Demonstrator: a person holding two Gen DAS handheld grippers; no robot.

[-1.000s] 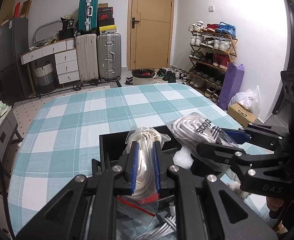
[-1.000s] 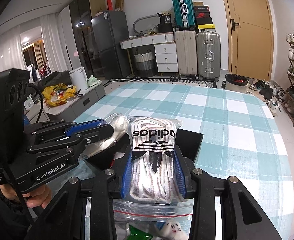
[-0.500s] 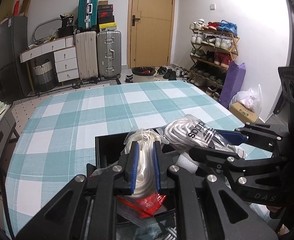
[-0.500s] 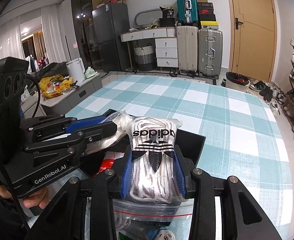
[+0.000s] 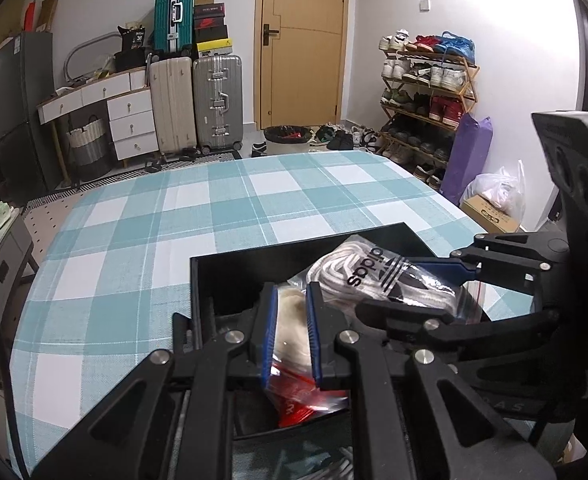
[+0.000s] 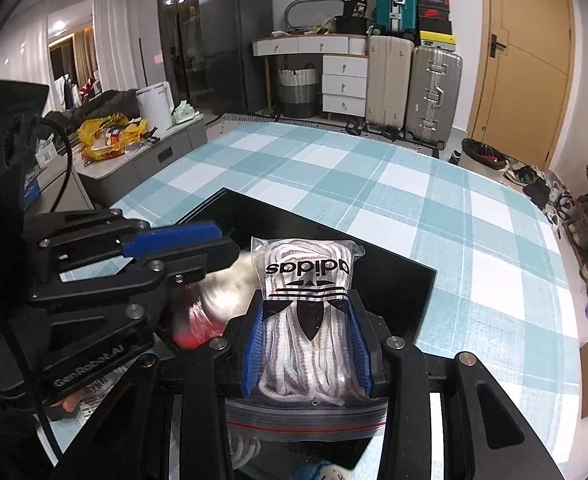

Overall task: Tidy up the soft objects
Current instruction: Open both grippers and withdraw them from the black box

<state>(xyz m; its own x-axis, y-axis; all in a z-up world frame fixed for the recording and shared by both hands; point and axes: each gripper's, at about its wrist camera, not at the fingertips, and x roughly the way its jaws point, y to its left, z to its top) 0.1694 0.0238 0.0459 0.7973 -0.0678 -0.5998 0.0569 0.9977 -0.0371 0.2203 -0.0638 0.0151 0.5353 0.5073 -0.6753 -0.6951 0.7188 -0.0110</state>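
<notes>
In the left wrist view my left gripper [image 5: 290,332] is shut on a clear zip bag of cream cord [image 5: 292,328], held low over the open black box [image 5: 254,272]. The right wrist view shows my right gripper [image 6: 306,344] shut on a clear bag of white laces with a black adidas logo [image 6: 306,280], also above the box [image 6: 394,276]. The two bags hang side by side, close together. Each gripper shows in the other's view: the right gripper [image 5: 390,286] with the adidas bag [image 5: 358,276], and the left gripper [image 6: 226,248] with the blurred cream bag [image 6: 230,288].
The box stands on a table with a teal and white checked cloth [image 5: 154,240]. A red packet [image 5: 298,408] lies in the box under the left gripper. A flat zip bag [image 6: 306,424] and a small plush toy [image 6: 322,472] lie near the right gripper's base.
Both bags have come down toward the black box, whose rim now looks larger and nearer. The right gripper moved forward and down with the adidas bag and rolled a little.
</notes>
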